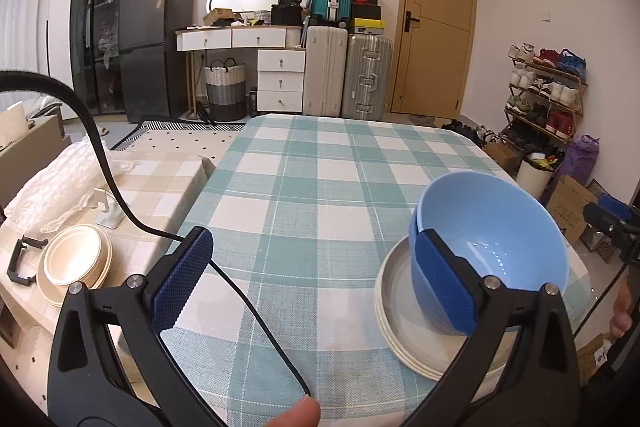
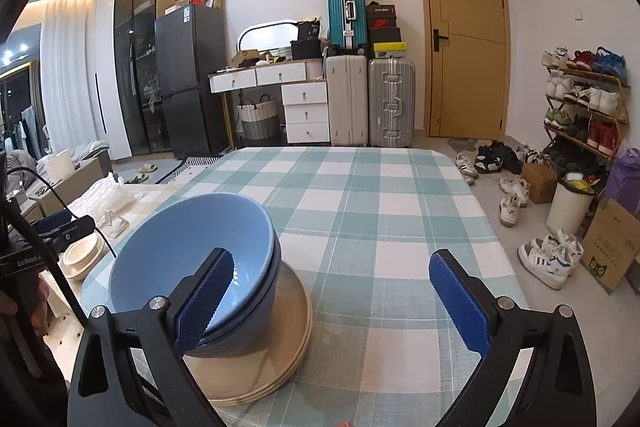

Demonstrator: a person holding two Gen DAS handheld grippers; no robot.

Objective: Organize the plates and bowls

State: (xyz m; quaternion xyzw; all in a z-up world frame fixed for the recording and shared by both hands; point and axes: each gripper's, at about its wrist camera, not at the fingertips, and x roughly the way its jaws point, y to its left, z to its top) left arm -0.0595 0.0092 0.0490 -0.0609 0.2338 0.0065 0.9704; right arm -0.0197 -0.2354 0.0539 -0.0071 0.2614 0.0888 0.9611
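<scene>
Blue bowls (image 2: 192, 267), nested two or three deep (the rims overlap, so the count is hard to call), sit tilted on a stack of pale plates (image 2: 280, 339) on the checked tablecloth (image 1: 304, 187). A second pile of cream bowls and plates (image 1: 76, 259) rests on the low side table (image 1: 160, 179) beside it, well apart from the blue stack.

Left gripper (image 1: 312, 275) has its fingers spread wide and nothing in them; the blue bowls lie just past its right pad (image 1: 444, 287), outside the jaws. Right gripper (image 2: 332, 299) is also wide and empty, its left pad (image 2: 204, 303) in front of the bowl rim, the bowls off to that side.

Stacking on the table looks done or nearly so; likely step in hand is backing away or going for the cream pile.

To do it well:
- keep both grippers wide while clearing the stack, so no pad clips the tilted bowl rim
- if the bowls need squaring up, nudge them level before leaving them, since a lean on smooth plates could slide
- watch the black cable (image 1: 120, 195) trailing over the table edge.
</scene>
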